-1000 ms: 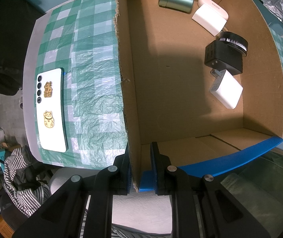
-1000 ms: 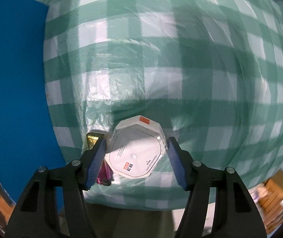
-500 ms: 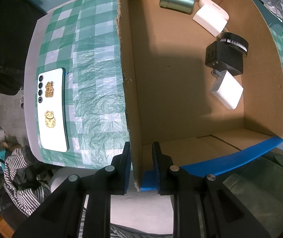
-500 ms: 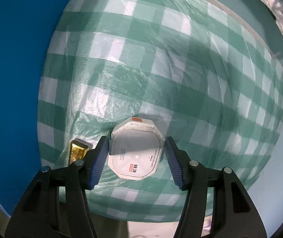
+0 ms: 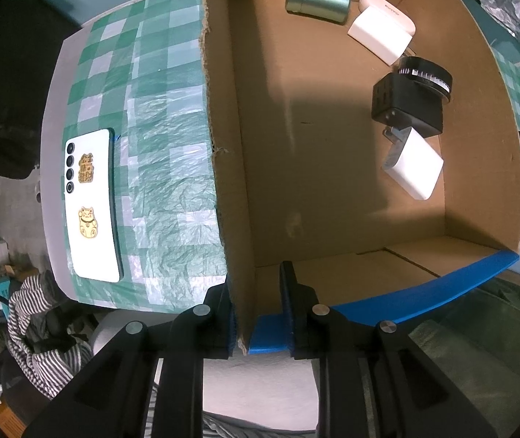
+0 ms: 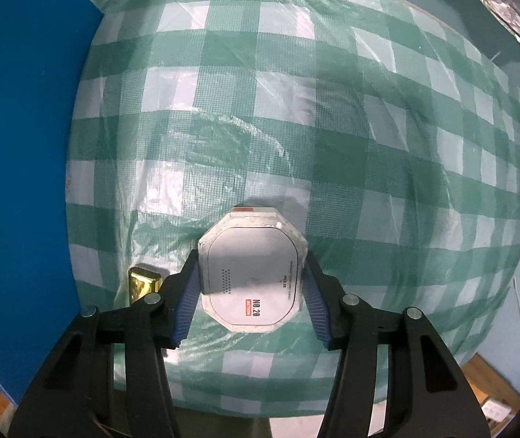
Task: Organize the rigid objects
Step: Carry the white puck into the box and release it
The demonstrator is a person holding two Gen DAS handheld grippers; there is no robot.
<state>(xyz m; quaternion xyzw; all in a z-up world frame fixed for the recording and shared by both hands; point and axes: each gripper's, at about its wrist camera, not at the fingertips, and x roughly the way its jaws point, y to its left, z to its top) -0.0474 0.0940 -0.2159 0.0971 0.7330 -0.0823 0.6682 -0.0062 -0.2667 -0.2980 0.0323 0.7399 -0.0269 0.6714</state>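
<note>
Now the right gripper (image 6: pixel 251 292) has drawn its blue pads in against the flat sides of the octagonal grey case (image 6: pixel 251 273), which a second ago sat loose between wider-set fingers; the jaws are at middling width and appear to be clamped on it, low in the centre of the right wrist view, over the green checked cloth (image 6: pixel 333 127). Its shadow on the cloth suggests it may be just clear of the surface, though I cannot tell for sure. A small gold bar (image 6: pixel 144 281) lies just beside the left finger, at the lower left, apart from the case. Meanwhile the left gripper (image 5: pixel 256 306) has kept its narrow grip on the corner wall of the cardboard box (image 5: pixel 223 182), at the bottom centre of the left wrist view, steadying it. Inside, toward the upper right, lie a metal tin (image 5: pixel 316 0), two white chargers (image 5: pixel 380 34) (image 5: pixel 416 171) and a black adapter (image 5: pixel 409 109). A white phone (image 5: pixel 90 204) waits on the cloth at the left. With the case apparently secured, the carry into the box looks to be next.
</note>
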